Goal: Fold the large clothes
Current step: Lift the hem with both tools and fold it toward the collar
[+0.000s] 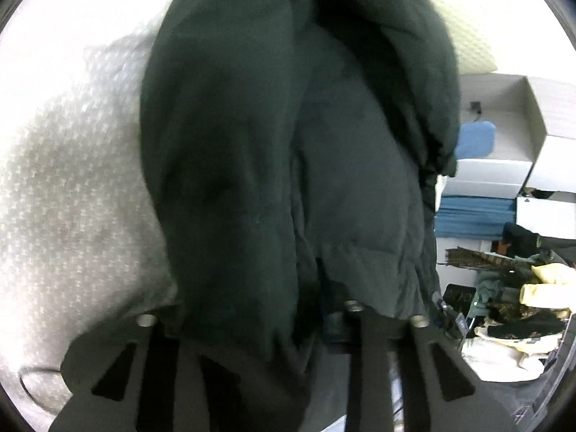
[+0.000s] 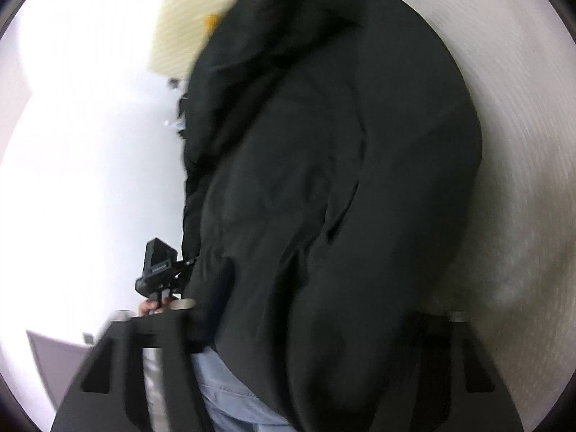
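The dark jacket point(image 1: 288, 165) hangs bunched from both tools (left tool point(image 1: 280, 320), right tool point(image 2: 324, 316)), each clamped on fabric; I judge no fold made yet.

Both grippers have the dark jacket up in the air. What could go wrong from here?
1. The dark padded jacket hangs bunched between the left gripper fingers; the actual pinch is hidden, so a thin bite could slip.
2. It fills the right gripper view too, hiding the landing spot on the white textured surface.
3. The clothes pile sits near; a swinging hem might snag it.
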The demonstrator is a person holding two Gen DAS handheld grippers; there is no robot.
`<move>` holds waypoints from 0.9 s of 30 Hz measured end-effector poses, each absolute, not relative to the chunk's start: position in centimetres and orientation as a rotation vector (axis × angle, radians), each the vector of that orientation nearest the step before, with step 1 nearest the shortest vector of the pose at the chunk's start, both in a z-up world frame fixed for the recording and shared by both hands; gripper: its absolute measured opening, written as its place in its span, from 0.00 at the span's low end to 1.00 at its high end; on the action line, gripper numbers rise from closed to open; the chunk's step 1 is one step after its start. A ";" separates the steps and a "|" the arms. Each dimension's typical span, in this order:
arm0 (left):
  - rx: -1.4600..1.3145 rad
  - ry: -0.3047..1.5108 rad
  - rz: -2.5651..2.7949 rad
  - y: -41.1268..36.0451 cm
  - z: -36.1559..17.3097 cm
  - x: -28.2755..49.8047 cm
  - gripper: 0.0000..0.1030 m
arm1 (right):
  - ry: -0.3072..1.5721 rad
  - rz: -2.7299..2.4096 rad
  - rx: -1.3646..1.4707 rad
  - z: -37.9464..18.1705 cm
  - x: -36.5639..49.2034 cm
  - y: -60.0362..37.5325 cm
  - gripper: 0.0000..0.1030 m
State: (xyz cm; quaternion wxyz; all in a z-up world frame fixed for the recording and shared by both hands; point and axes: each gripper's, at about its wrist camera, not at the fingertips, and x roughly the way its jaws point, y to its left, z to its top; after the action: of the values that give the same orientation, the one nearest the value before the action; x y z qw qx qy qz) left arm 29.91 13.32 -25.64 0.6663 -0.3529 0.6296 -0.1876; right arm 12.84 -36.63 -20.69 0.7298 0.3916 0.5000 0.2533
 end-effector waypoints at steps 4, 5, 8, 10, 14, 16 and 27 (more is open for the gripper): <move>-0.831 1.315 -0.469 14.6 -23.2 28.1 0.08 | 1.005 0.587 0.770 -18.2 11.8 -36.5 0.10; -0.851 1.288 -0.477 14.9 -22.4 27.6 0.07 | 0.975 0.593 0.743 -17.3 11.5 -36.4 0.09; -0.884 1.229 -0.500 17.0 -21.0 25.6 0.05 | 0.894 0.612 0.702 -15.3 10.4 -36.3 0.08; -0.898 1.192 -0.516 17.7 -19.2 24.5 0.05 | 0.832 0.634 0.705 -14.1 9.3 -37.1 0.08; -0.911 1.140 -0.550 19.9 -15.7 22.3 0.04 | 0.730 0.653 0.750 -11.8 7.2 -38.2 0.07; -0.907 1.108 -0.571 21.3 -13.2 21.1 0.04 | 0.681 0.666 0.775 -10.4 5.7 -39.4 0.07; -0.814 1.029 -0.627 22.2 -3.6 13.6 0.05 | 0.555 0.701 0.803 -4.3 -2.4 -38.2 0.07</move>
State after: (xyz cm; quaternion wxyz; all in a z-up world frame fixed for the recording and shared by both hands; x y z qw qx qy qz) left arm 13.59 22.17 -3.57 0.7471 -0.3721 0.4704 -0.2865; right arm -2.44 -38.17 -4.28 0.8249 0.3779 0.2610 0.3296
